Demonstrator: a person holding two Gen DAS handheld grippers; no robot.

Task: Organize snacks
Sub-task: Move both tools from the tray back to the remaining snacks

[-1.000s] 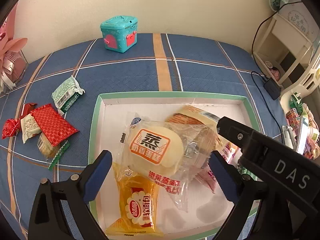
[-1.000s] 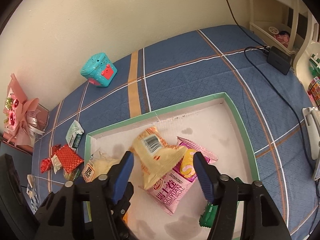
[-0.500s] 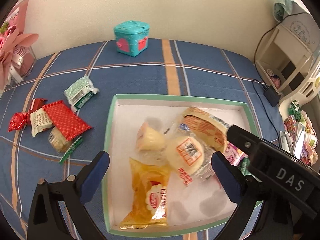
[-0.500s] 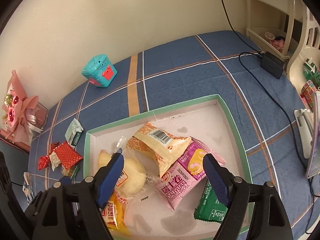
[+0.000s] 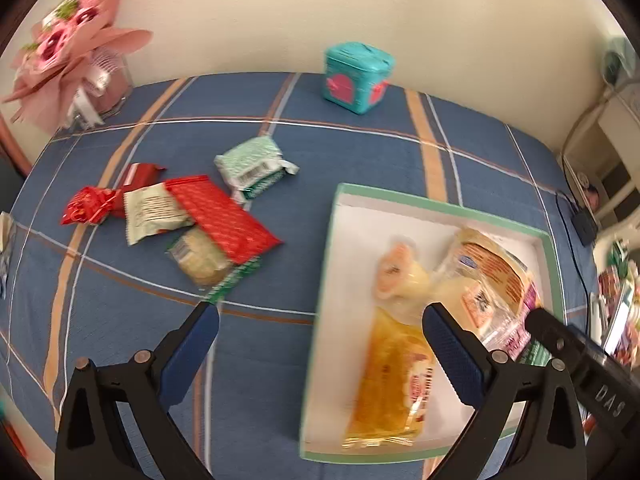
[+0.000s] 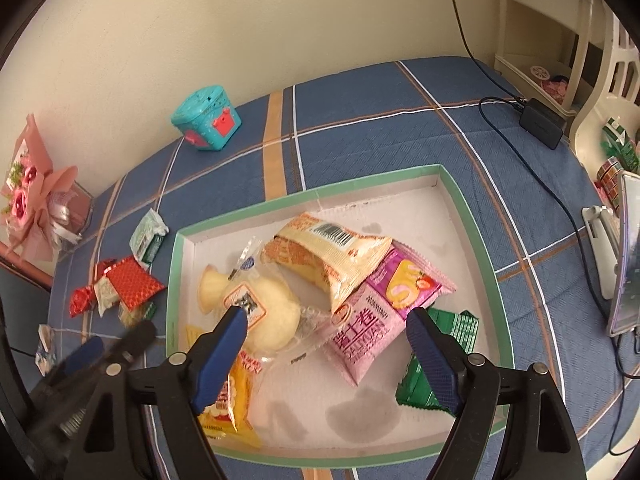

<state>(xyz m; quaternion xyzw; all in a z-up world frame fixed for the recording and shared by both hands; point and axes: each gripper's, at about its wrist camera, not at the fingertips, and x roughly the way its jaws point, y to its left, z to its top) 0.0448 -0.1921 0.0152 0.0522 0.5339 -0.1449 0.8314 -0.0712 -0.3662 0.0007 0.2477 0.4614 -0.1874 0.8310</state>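
A green-rimmed white box (image 6: 464,208) (image 5: 400,198) holds a cream bun packet (image 6: 268,316), a tan cake packet (image 6: 332,248), a pink roll packet (image 6: 384,312), a yellow packet (image 5: 396,376) and a green packet (image 6: 444,364). My right gripper (image 6: 326,318) hangs open above the box with nothing between its fingers. My left gripper (image 5: 320,322) is open and empty over the box's left rim. Left of the box lie loose snacks on the blue cloth: a red packet (image 5: 224,218), a mint-green packet (image 5: 252,166), a white-green packet (image 5: 154,212), a cookie packet (image 5: 202,258) and a red twisted candy (image 5: 90,206).
A teal toy box (image 5: 356,76) stands near the wall. A pink bouquet (image 5: 68,48) sits at the far left. A black adapter with a cable (image 6: 540,122), a white shelf (image 6: 560,20) and a phone on a stand (image 6: 628,256) are on the right.
The cream bun packet has left my left gripper and now lies in the box. My left gripper has swung left toward the loose snacks. My right gripper opened wider after dropping the tan packet.
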